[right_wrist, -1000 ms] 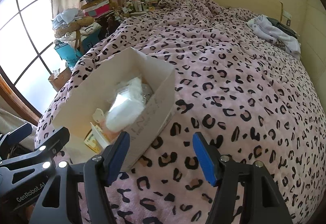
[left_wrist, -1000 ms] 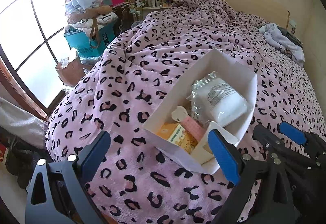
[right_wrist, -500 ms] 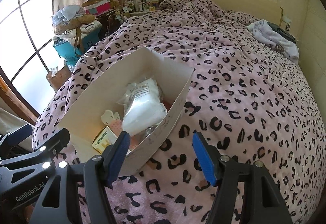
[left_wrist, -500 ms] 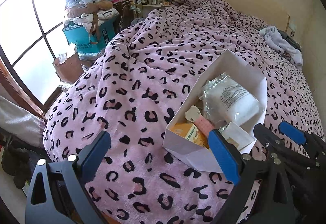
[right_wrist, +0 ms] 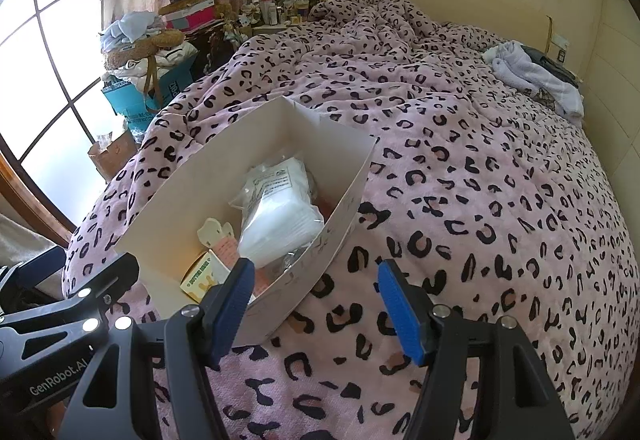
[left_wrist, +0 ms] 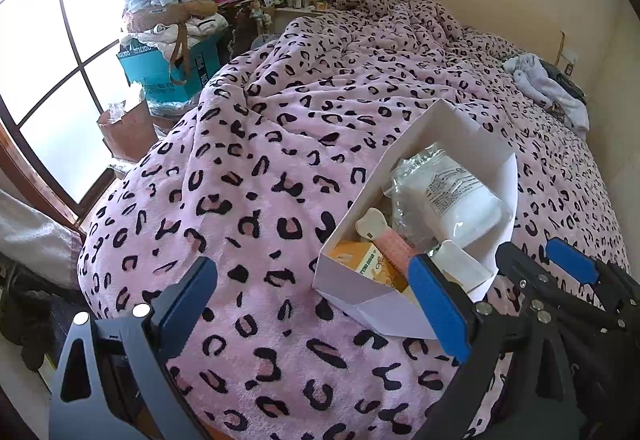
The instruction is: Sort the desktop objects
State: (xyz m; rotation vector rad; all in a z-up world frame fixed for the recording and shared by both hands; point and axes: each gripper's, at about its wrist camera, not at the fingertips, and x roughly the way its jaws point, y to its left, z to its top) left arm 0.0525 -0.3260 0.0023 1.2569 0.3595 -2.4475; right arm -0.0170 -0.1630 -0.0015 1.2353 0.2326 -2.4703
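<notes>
Left wrist view: left gripper point(left_wrist: 312, 304) released, jaws spread wide, empty, above the pink leopard-print blanket point(left_wrist: 256, 176) covering the bed. White cardboard box point(left_wrist: 436, 120) resting on the blanket near the bed's near edge, just beyond the right-hand blue finger. Inside: clear bag of white pads point(left_wrist: 452, 196), pink strip with a cream bone-shaped end point(left_wrist: 382, 232), small yellow carton point(left_wrist: 368, 264), small white box point(left_wrist: 460, 268). Right gripper point(left_wrist: 560, 272) just beside the box's near right corner. Teal box point(left_wrist: 164, 72) piled with clothes past the bed's left edge, by the window.

Right wrist view: right gripper point(right_wrist: 316, 308) also released, holding nothing, left blue finger overlapping the box point(right_wrist: 176, 208) at its near wall. Bag of pads point(right_wrist: 280, 216) and yellow carton point(right_wrist: 202, 276) visible inside. White clothes point(right_wrist: 532, 76) at the bed's far right corner.
</notes>
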